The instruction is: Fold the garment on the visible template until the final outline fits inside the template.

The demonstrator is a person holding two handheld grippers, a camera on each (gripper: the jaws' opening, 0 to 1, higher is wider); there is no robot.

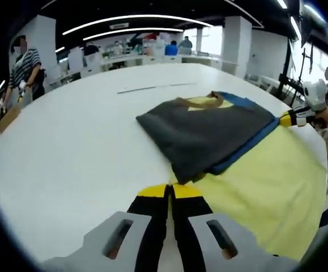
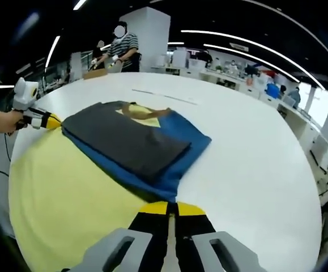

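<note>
A dark grey and blue garment [image 1: 209, 133] with a tan collar lies folded on the yellow template [image 1: 265, 187], which is spread on the white table [image 1: 67, 147]. My left gripper [image 1: 172, 190] is shut, its yellow tips pinching the garment's near corner. In the right gripper view the garment [image 2: 135, 144] lies over the template [image 2: 67, 209]. My right gripper [image 2: 171, 208] is shut on the garment's blue corner. Each gripper also shows in the other's view, at the garment's far corner: the right gripper [image 1: 288, 119] and the left gripper [image 2: 49, 120].
A thin strip [image 1: 152, 88] lies on the table beyond the garment. A person in a striped shirt [image 2: 121, 48] stands at the table's far side. Desks with people line the back of the room. The table edge runs close behind the template.
</note>
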